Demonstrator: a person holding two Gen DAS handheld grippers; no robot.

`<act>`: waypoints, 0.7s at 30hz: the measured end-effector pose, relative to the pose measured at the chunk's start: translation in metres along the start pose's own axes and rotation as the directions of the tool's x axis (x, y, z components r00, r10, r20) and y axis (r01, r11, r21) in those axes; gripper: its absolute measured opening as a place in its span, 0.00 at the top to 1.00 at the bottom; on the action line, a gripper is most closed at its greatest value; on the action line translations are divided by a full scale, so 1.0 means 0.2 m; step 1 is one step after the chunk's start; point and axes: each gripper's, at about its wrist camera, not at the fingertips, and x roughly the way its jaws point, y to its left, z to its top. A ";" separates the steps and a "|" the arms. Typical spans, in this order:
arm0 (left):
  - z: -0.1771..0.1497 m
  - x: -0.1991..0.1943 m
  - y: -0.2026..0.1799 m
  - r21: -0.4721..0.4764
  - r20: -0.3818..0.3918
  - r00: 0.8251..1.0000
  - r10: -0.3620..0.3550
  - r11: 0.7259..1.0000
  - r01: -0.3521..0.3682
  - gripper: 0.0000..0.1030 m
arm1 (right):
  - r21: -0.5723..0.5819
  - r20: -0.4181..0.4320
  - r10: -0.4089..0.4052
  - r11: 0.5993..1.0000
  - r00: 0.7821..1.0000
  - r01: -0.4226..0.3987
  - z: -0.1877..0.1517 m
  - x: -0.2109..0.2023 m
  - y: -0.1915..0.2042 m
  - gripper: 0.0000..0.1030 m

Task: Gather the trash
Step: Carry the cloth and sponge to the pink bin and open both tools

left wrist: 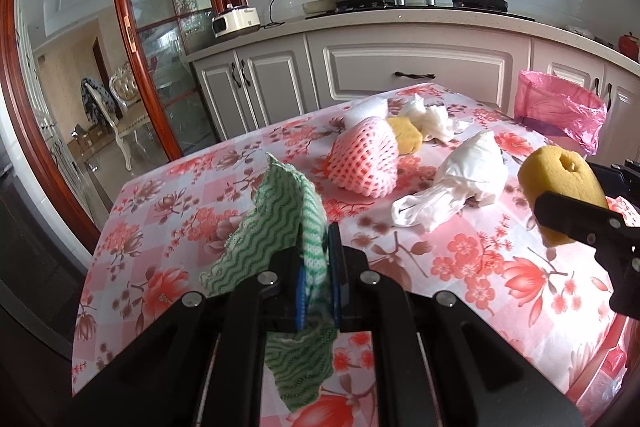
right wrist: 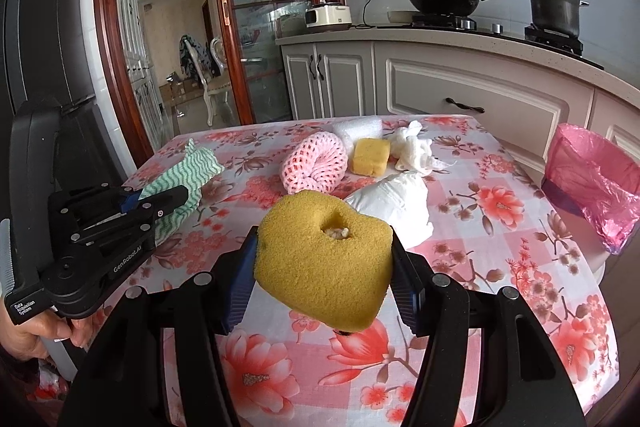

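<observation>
Trash fills both tools: left gripper (left wrist: 320, 267) pinches a green cloth (left wrist: 280, 223), right gripper (right wrist: 324, 267) clamps a yellow sponge (right wrist: 324, 263).

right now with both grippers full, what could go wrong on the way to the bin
1. The green cloth hangs loose below the left gripper and could drag across the foam net or the white bag.
2. The right gripper pinches the yellow sponge only at its sides, so the soft sponge might slip out.
3. The pink bin bag sits at the table's far corner, so a drop could miss it.
</observation>
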 end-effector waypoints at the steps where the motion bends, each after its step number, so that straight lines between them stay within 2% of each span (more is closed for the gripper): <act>1: 0.01 -0.01 -0.02 0.007 0.005 1.000 0.000 1.000 0.000 0.91 | 0.003 0.004 -0.002 1.000 1.000 0.002 0.00 -0.01 -0.01 0.45; 13: 0.07 -0.08 -0.19 0.078 0.032 0.999 -0.037 0.996 0.034 0.91 | 0.085 0.039 -0.033 0.996 0.999 0.030 -0.02 -0.08 -0.18 0.45; 17: 0.10 -0.09 -0.26 0.104 0.045 0.997 -0.068 0.993 0.063 0.91 | 0.113 0.048 -0.056 0.992 0.997 0.050 -0.03 -0.10 -0.26 0.45; 21: 0.15 -0.09 -0.34 0.098 0.064 0.988 -0.144 0.986 0.137 0.91 | 0.147 0.062 -0.092 0.986 0.994 0.083 -0.02 -0.12 -0.36 0.45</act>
